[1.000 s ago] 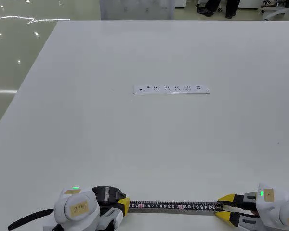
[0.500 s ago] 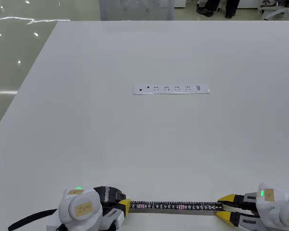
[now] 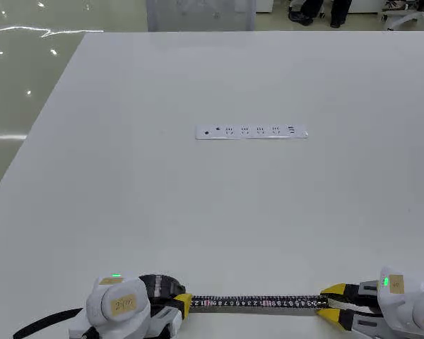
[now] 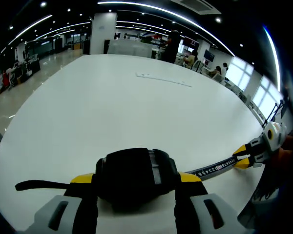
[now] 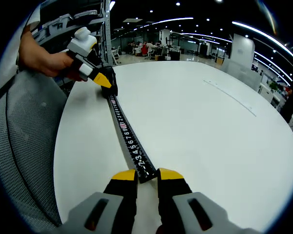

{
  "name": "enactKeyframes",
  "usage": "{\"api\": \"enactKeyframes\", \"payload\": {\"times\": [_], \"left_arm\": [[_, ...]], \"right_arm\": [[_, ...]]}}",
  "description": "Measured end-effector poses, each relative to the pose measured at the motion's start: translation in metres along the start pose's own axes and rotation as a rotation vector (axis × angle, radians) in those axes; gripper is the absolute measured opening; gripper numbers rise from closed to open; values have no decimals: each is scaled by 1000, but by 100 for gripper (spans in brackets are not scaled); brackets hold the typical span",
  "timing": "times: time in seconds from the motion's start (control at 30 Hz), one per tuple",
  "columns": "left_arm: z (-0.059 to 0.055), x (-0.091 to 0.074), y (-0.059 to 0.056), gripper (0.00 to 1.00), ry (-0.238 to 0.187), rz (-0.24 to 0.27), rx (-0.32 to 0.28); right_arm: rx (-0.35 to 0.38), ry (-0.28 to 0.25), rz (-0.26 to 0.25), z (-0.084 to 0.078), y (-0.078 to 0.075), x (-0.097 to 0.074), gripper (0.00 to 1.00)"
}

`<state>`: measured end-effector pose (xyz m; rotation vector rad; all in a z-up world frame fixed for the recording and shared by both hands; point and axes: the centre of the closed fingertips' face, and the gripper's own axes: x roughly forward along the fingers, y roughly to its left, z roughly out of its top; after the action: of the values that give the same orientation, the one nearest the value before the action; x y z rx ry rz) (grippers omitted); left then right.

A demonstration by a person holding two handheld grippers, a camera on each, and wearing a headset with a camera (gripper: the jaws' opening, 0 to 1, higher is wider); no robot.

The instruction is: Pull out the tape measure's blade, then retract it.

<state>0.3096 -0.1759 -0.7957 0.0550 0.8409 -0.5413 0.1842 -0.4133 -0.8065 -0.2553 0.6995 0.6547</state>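
While you hold a gripper in each hand low at the near edge of the desk (image 3: 198,212), the two point inward at one another: the left gripper (image 3: 180,304) is aimed to your right and the right gripper (image 3: 330,304) to your left. Your left hand (image 5: 44,56) shows in the right gripper view, its fingers curled round the handle, just off the desk's edge. Your left gripper's jaws stand wide, one on each side of the tape measure case (image 4: 136,173), and their yellow pads press against its flanks, so the black case is clamped between them. It sits just inside the near edge, with its black wrist strap (image 4: 39,185) trailing off to your left. From the case the blade (image 3: 254,303) runs out straight along the near edge, numbers up, across to your right gripper. Whether it rests on the white top or hangs just above it cannot be told from these views. At that end your right gripper's jaws are nearly together, with the tip of the blade nipped between the yellow tips. Well apart from all this, toward the middle of the desk, a white power strip (image 3: 251,131) lies roughly parallel to the blade.
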Motion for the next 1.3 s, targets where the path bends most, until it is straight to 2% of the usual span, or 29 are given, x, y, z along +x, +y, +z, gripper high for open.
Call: {"api": "enactKeyframes", "payload": {"times": [0.13, 0.63, 1.3], "left_arm": [[0, 0, 0, 60, -6, -1, 0], [-1, 0, 0, 60, 2, -13, -5], [-1, -2, 0, 60, 4, -35, -31]], "right_arm": [[-30, 12, 16, 4, 6, 9, 13], [-47, -39, 77, 31, 25, 33, 13], [-60, -77, 130, 62, 40, 60, 13]]}}
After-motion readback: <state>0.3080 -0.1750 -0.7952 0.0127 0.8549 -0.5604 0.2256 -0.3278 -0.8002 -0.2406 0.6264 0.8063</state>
